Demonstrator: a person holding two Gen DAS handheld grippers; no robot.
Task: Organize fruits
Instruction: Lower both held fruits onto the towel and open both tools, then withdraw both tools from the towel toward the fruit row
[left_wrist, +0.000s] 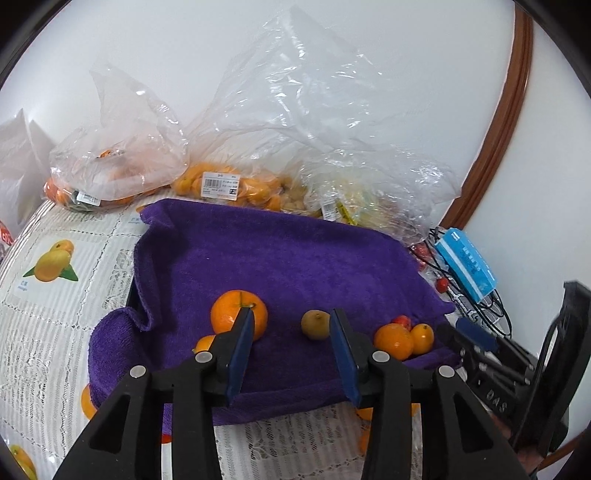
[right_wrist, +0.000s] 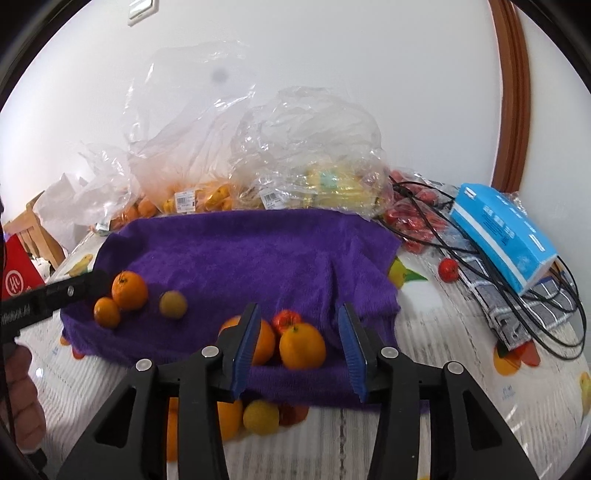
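Note:
A purple towel (left_wrist: 280, 258) covers a tray on the table, also in the right wrist view (right_wrist: 251, 251). On it lie a large orange (left_wrist: 231, 308), a small yellow-green fruit (left_wrist: 314, 325), two small oranges (left_wrist: 393, 339) and a red fruit (left_wrist: 402, 320). My left gripper (left_wrist: 291, 321) is open and empty above the towel's near part, between the large orange and the yellow-green fruit. My right gripper (right_wrist: 299, 317) is open and empty over an orange (right_wrist: 302, 345), a second orange (right_wrist: 264, 339) and a red fruit (right_wrist: 287, 319).
Clear plastic bags of oranges (left_wrist: 225, 184) and yellow fruit (right_wrist: 332, 188) stand behind the towel by the wall. A blue tissue pack (right_wrist: 506, 236), black cables (right_wrist: 443, 221), red fruit (right_wrist: 448, 269) and a checked cloth (right_wrist: 535, 310) lie to the right. The tablecloth (left_wrist: 55, 295) has printed fruit.

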